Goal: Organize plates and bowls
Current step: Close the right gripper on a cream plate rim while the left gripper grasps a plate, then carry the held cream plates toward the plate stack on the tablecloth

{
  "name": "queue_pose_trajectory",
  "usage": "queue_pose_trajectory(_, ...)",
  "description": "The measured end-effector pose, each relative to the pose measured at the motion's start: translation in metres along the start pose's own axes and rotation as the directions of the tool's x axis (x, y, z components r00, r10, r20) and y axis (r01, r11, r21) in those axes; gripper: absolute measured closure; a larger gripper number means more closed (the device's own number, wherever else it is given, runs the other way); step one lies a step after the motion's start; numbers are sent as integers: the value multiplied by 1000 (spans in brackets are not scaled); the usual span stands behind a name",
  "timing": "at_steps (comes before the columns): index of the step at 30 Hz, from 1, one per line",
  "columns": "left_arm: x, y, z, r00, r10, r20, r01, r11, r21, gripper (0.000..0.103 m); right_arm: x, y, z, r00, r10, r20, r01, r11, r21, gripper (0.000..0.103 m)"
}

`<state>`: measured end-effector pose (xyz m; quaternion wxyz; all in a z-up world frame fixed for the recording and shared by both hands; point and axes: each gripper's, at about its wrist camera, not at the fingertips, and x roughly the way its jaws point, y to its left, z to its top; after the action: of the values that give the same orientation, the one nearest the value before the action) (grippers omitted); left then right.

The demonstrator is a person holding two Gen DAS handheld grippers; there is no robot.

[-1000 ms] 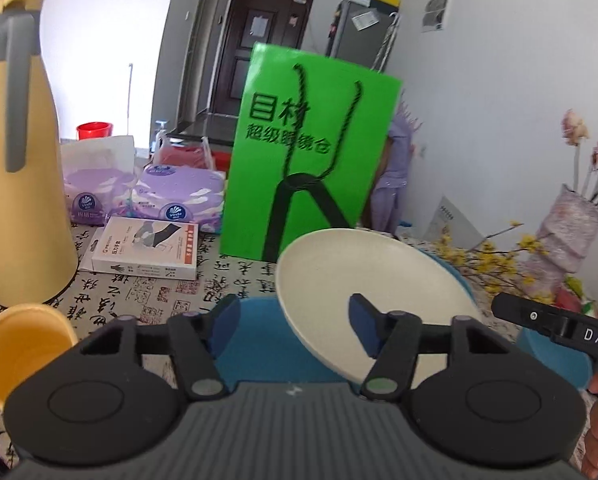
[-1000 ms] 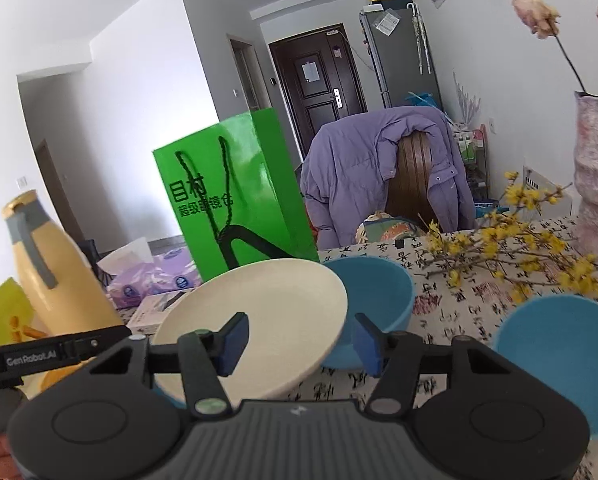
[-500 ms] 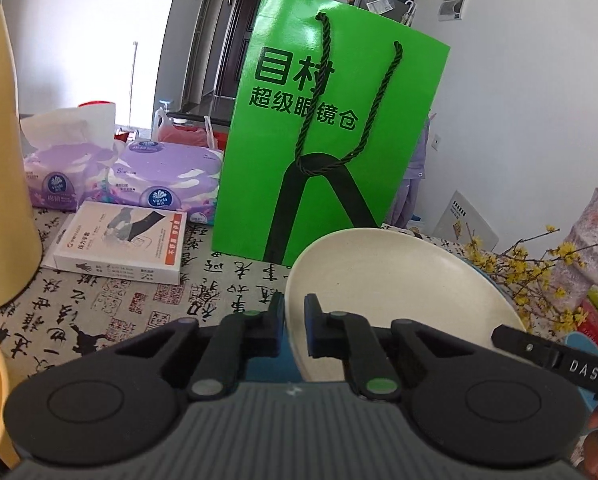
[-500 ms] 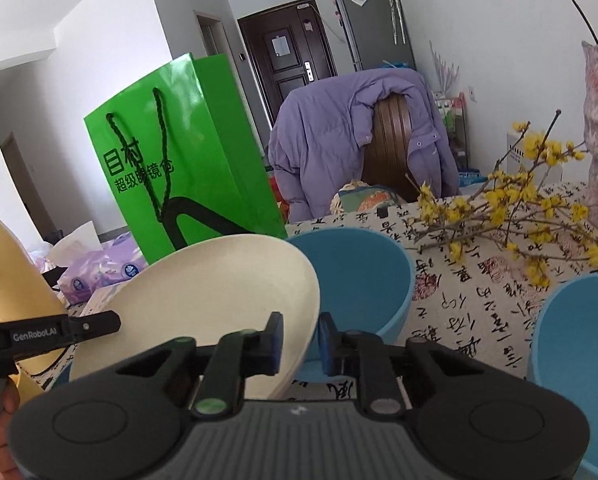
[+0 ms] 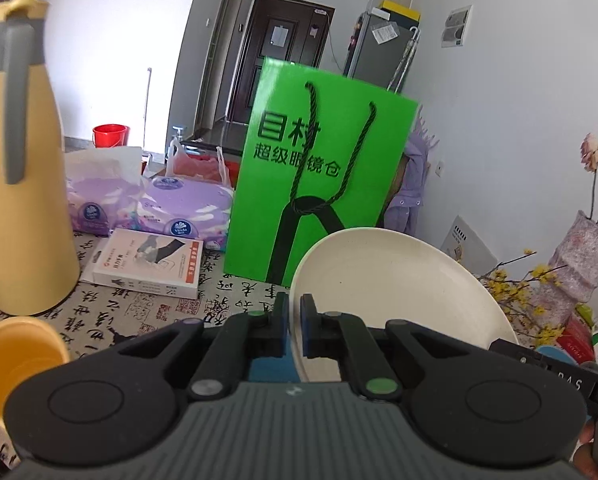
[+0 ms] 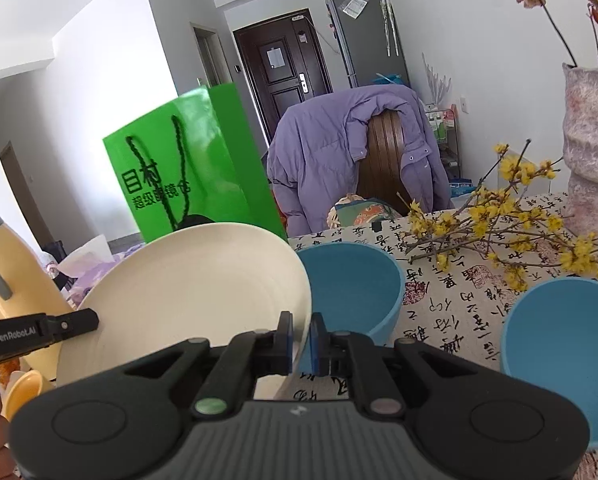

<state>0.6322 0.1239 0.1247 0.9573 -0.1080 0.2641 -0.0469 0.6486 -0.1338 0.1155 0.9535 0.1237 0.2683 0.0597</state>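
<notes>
Plate (image 5: 399, 280): one, cream, tilted up, pinched at two opposite rims. Clamped at its left edge by left gripper (image 5: 294, 326), plate spreading toward 1 o'clock in that view. Clamped at its right edge by right gripper (image 6: 301, 340), plate spreading toward 10 o'clock there.

Bowls: two, both blue, standing on the printed tablecloth (image 6: 459, 312); near bowl (image 6: 351, 280) at 12 o'clock just behind the plate, far bowl (image 6: 559, 340) at 3 o'clock.

Also counted: one green bag (image 5: 323, 152) upright at 12 o'clock, one yellow jug (image 5: 19, 200) at 9 o'clock, one yellow cup (image 5: 15, 356) at 8 o'clock, two purple tissue packs (image 5: 187, 208), one flat box (image 5: 147, 264), one vase (image 6: 591, 152), one purple jacket (image 6: 319, 160) draped over a chair.

Readable: "目村 超级眼镜仓" on the bag; "GenRobot.AI" on the left tool's side bar; letters "AS" on the right tool's bar.

Against a second ago: both pairs of jaws wide apart then, pressed onto the rim now, the right pair having just been closing with the rim between them. Same bowls, same places.
</notes>
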Motion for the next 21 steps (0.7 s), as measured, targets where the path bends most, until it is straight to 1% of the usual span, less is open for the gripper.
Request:
queue_pose_trajectory(4, -52, -4, -6, 1000, 7, 14, -7, 1000, -10, 97, -43, 5, -10, 999, 31, 22, -31, 1000, -1, 95)
queue_pose_trajectory(9, -124, -14, -33, 999, 27, 47, -26, 1000, -14, 97, -106, 7, -34, 997, 65, 34, -66, 998, 12, 95)
queue_pose_trajectory(12, -165, -21, -55, 998, 32, 61, -31, 999, -24, 97, -146, 7, -56, 996, 77, 48, -78, 997, 8, 95)
queue_pose_trajectory(16, -215, -22, -89, 996, 31, 83, -26, 998, -59, 97, -192, 6, -94, 994, 104, 40, -105, 994, 7, 94)
queue_pose_trajectory(19, -244, -14, -117, 996, 22, 84, -14, 995, -96, 97, -219, 6, -121, 993, 112, 31, -112, 994, 6, 94)
queue_pose_trajectory(21, -258, -10, -136, 996, 32, 78, -23, 993, -115, 97, -234, 6, -140, 992, 125, 11, -125, 992, 4, 94)
